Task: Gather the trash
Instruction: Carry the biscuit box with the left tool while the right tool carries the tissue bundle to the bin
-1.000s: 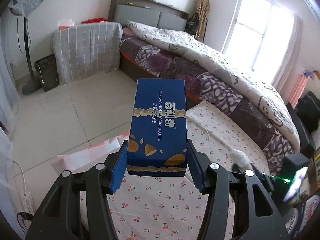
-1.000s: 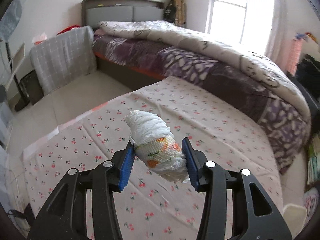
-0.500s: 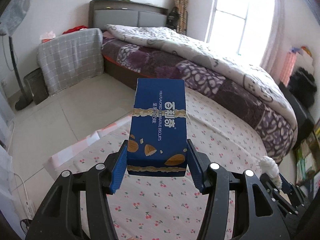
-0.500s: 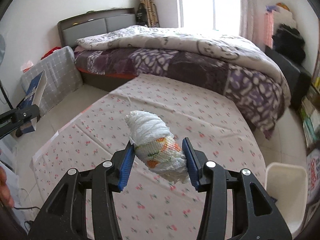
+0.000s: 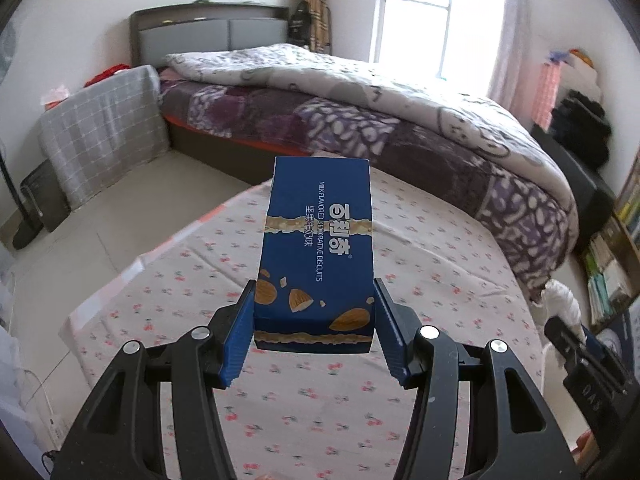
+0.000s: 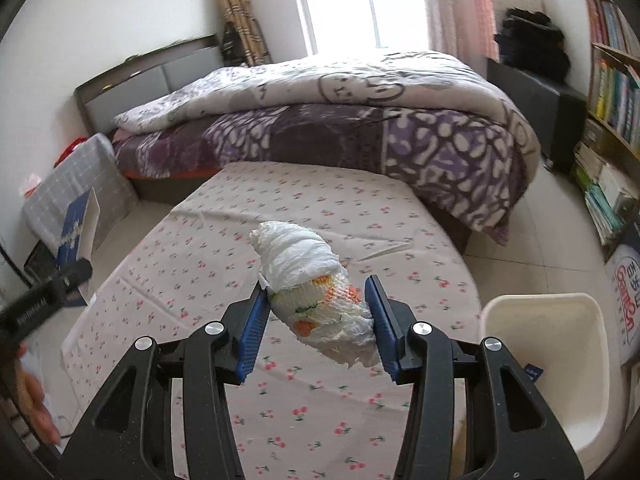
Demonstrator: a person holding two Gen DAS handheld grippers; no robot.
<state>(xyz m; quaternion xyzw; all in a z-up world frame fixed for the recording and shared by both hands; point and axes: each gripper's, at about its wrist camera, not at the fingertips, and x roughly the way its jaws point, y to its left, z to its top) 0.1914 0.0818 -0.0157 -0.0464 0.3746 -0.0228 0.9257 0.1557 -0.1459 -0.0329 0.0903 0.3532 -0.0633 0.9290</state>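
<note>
Holding a blue biscuit box [image 5: 316, 264] in my left gripper [image 5: 315, 334], I see its blue pads [image 5: 239, 336] pressed against the box's two sides, jaws about half spread. The box stands lengthwise away from me above a cherry-print sheet [image 5: 420, 248] spread on the floor. Beyond it lies a bed [image 5: 360, 120] under a purple and white quilt. Farther right, my right gripper [image 6: 316, 322] clamps a rolled white diaper [image 6: 316, 292] with orange print, its pads [image 6: 252, 328] snug on either side, jaws a little narrower. The diaper hangs over the same sheet. At the right edge sits a white bin [image 6: 576, 344] on the floor, just beside the sheet.
</note>
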